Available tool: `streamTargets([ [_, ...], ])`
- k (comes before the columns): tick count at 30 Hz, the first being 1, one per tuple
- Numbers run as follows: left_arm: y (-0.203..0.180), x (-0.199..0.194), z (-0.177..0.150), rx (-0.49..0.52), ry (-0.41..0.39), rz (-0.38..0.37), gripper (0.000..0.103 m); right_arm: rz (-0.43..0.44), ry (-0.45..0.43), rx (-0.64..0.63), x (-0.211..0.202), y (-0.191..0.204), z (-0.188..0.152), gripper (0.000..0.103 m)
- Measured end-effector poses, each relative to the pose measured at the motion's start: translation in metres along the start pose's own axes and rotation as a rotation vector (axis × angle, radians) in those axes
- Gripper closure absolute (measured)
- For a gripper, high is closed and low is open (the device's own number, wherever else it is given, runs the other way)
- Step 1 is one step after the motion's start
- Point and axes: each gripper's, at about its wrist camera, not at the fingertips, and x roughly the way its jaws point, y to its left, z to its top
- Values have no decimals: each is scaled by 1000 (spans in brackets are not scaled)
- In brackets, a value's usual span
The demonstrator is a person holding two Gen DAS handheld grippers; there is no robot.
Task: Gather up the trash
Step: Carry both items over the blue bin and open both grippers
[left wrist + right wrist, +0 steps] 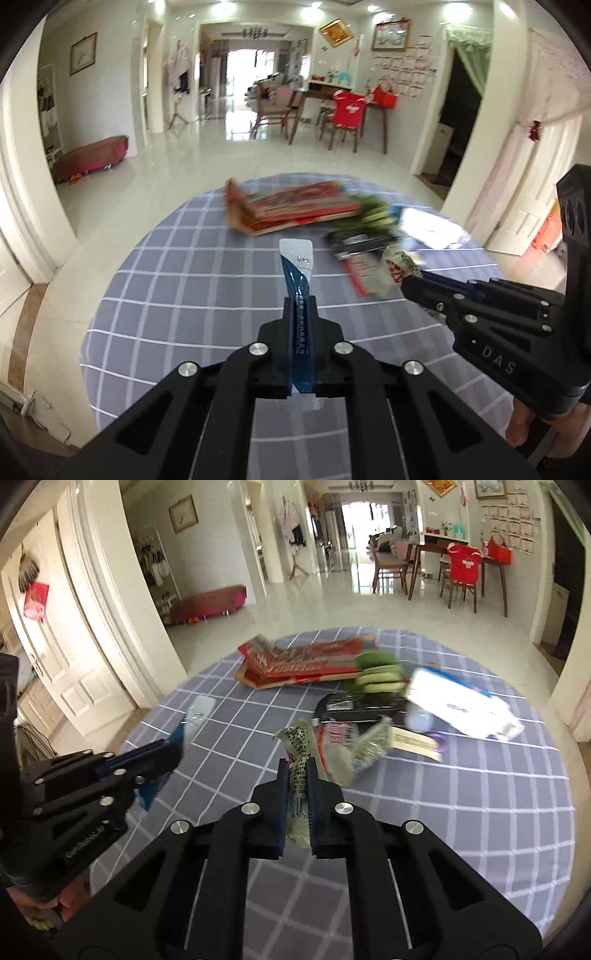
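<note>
Blue plastic sachet [297,273] sat pinched in our left gripper [300,306]; our right gripper [297,775] clamped a crumpled wrapper [301,753]. We judged firm grips essential; remaining trash [354,686] lay at twelve o'clock.

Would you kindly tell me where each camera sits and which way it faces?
Left wrist: on the left gripper, facing across the checked table toward the dining room; its jaws clamp a blue wrapper; right gripper and fingers show.
Right wrist: on the right gripper, facing likewise; its jaws clamp a crumpled wrapper; left gripper shows.
Shared: table, red box.
</note>
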Motion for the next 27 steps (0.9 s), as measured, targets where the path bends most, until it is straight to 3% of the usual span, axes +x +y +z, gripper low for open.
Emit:
streamTargets([
  [11, -146, -21, -8, 134, -6, -171, 97, -80, -123, 155, -124, -97, -57, 94],
  [20, -310, -3, -44, 307, 80, -348, 97, -210, -183, 362, -210, -207, -139, 94],
  [27, -412, 22, -80, 430, 163, -448, 97, -305, -209, 501, -257, -269, -199, 94],
])
